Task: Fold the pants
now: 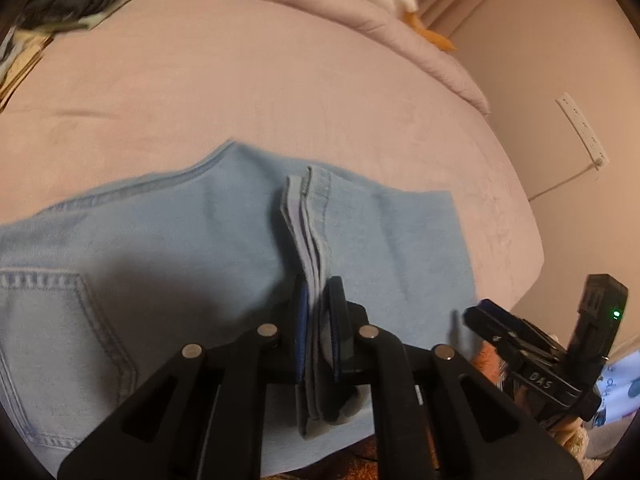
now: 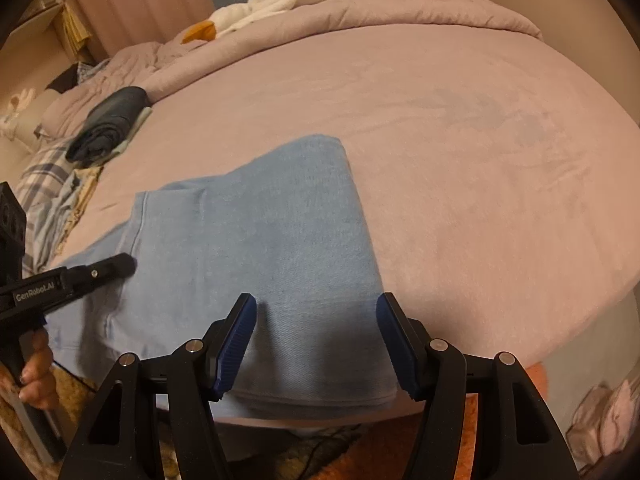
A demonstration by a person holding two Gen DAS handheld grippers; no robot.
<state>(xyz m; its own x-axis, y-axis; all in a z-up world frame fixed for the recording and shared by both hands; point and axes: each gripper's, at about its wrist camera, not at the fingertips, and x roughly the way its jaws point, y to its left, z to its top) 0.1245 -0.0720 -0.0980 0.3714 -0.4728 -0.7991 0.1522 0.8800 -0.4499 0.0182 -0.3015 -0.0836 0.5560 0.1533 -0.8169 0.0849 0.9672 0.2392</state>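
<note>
Pinching the jeans' (image 1: pixel 224 248) hem layers in my left gripper (image 1: pixel 320 312), I'm hovering my right gripper (image 2: pixel 316 340) wide open, gripping nothing, above them.

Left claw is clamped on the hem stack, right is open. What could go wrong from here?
1. The left claw pinches several hem layers of the jeans; an inner layer may slip out and skew the fold.
2. The right claw holds nothing, so the folded leg may drag unevenly.
3. The jeans overhang the bed edge and may slide off.
</note>
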